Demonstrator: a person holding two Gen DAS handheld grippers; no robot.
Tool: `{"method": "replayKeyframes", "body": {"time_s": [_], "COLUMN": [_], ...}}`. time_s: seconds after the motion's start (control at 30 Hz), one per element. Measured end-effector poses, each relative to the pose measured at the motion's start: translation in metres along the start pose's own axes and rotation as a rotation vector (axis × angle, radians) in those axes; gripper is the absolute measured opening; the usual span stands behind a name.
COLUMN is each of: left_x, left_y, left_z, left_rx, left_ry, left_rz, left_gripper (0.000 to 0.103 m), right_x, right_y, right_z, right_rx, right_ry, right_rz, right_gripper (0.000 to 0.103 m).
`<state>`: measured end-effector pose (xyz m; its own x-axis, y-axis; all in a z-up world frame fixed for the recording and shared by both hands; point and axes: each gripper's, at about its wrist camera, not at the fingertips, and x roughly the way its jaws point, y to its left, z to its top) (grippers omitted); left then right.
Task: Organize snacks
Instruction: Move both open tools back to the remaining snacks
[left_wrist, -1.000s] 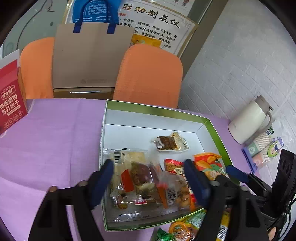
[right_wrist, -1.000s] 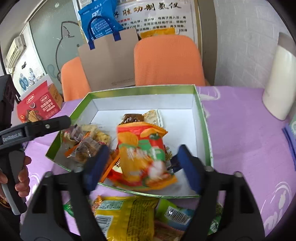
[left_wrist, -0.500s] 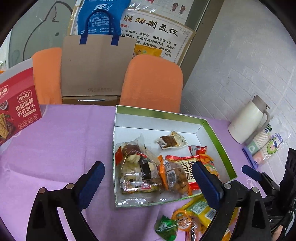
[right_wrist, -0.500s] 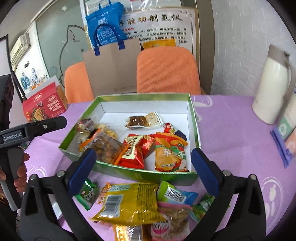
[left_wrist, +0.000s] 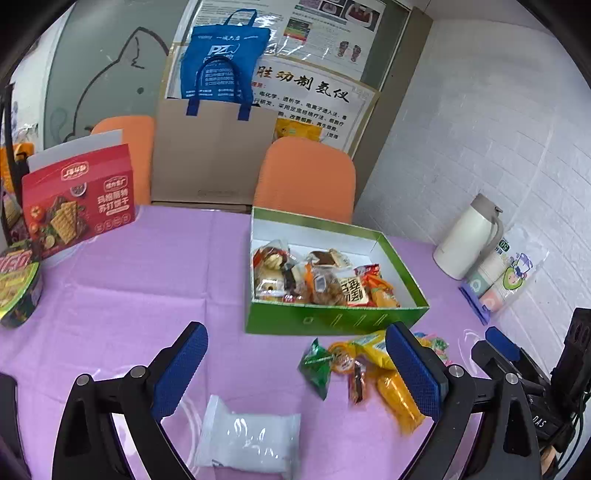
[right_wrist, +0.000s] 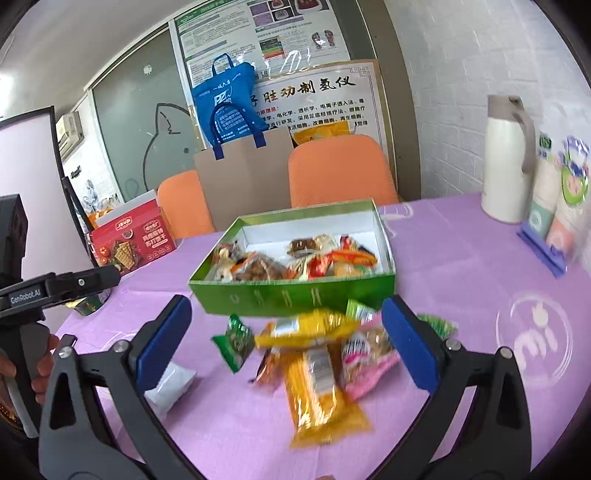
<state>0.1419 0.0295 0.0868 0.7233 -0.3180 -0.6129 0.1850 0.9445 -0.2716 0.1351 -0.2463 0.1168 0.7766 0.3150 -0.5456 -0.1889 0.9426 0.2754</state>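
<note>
Left gripper (left_wrist: 295, 373) spread wide, empty, over the white packet (left_wrist: 245, 441). Green box (left_wrist: 332, 320) mid-table, part-filled. Loose snack pile (right_wrist: 314, 354) sits just in front of it, between the right gripper's (right_wrist: 284, 343) wide-open jaws. I'd take one packet at a time, pinching mid-body so the top yellow one doesn't drag its neighbours.

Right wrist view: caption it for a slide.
Open right gripper above loose snack packets on the purple table, in front of the green box.
</note>
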Motion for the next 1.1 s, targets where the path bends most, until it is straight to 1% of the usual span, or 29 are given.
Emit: {"method": "replayKeyframes", "body": {"time_s": [0.07,0.13,0.27,0.33,0.4,0.43,0.5,0.53,0.6,0.67,0.73,0.8,0.87,0.93,0.97,1.0,1.03,1.07,1.1], "left_x": [-0.002,-0.001,0.004,0.004,0.002,0.000,-0.005,-0.007,-0.009,-0.008,-0.004,0.000,0.004,0.013,0.018,0.025,0.032,0.040,0.050], "left_y": [0.005,0.011,0.020,0.023,0.023,0.023,0.024,0.024,0.021,0.021,0.020,0.019,0.015,0.011,0.008,0.006,0.003,0.000,-0.004], "left_z": [-0.018,-0.037,-0.069,-0.080,-0.084,-0.084,-0.084,-0.084,-0.084,-0.085,-0.085,-0.084,-0.082,-0.076,-0.073,-0.069,-0.065,-0.062,-0.059], "left_rx": [-0.009,-0.023,-0.050,-0.049,-0.038,-0.036,-0.035,-0.030,-0.014,-0.005,-0.001,0.000,0.011,0.027,0.035,0.045,0.054,0.062,0.071], "left_ry": [0.008,0.024,0.083,0.103,0.108,0.105,0.088,0.079,0.070,0.073,0.085,0.093,0.094,0.097,0.099,0.103,0.112,0.124,0.143], "left_rz": [0.017,0.022,-0.001,-0.008,0.003,0.007,-0.003,-0.007,-0.008,-0.009,-0.022,-0.034,-0.048,-0.050,-0.053,-0.058,-0.059,-0.062,-0.072], "left_gripper": [0.099,0.099,0.099,0.099,0.099,0.099,0.099,0.099,0.099,0.099,0.099,0.098,0.098,0.098,0.098,0.097,0.094,0.088,0.085], "right_x": [-0.001,0.003,0.021,0.030,0.041,0.046,0.057,0.065,0.077,0.087,0.094,0.097,0.099,0.100,0.100,0.099,0.098,0.097,0.095], "right_y": [0.000,0.002,0.020,0.029,0.032,0.033,0.032,0.032,0.033,0.032,0.033,0.029,0.023,0.019,0.017,0.015,0.012,0.008,0.005], "right_z": [-0.019,-0.037,-0.061,-0.065,-0.065,-0.064,-0.063,-0.061,-0.061,-0.063,-0.062,-0.062,-0.061,-0.060,-0.060,-0.060,-0.061,-0.063,-0.065], "right_rx": [0.038,0.070,0.044,0.041,0.061,0.071,0.084,0.090,0.098,0.107,0.093,0.100,0.117,0.126,0.130,0.134,0.140,0.148,0.158], "right_ry": [0.013,0.065,0.175,0.207,0.246,0.254,0.270,0.289,0.309,0.320,0.319,0.309,0.296,0.290,0.287,0.285,0.283,0.286,0.289], "right_rz": [0.045,0.109,0.212,0.232,0.216,0.208,0.192,0.172,0.155,0.110,0.035,-0.017,-0.041,-0.039,-0.043,-0.047,-0.052,-0.052,-0.048], "right_gripper": [0.102,0.102,0.102,0.102,0.101,0.097,0.081,0.077,0.062,0.059,0.055,0.052,0.052,0.049,0.042,0.033,0.028,0.019,0.016]}}
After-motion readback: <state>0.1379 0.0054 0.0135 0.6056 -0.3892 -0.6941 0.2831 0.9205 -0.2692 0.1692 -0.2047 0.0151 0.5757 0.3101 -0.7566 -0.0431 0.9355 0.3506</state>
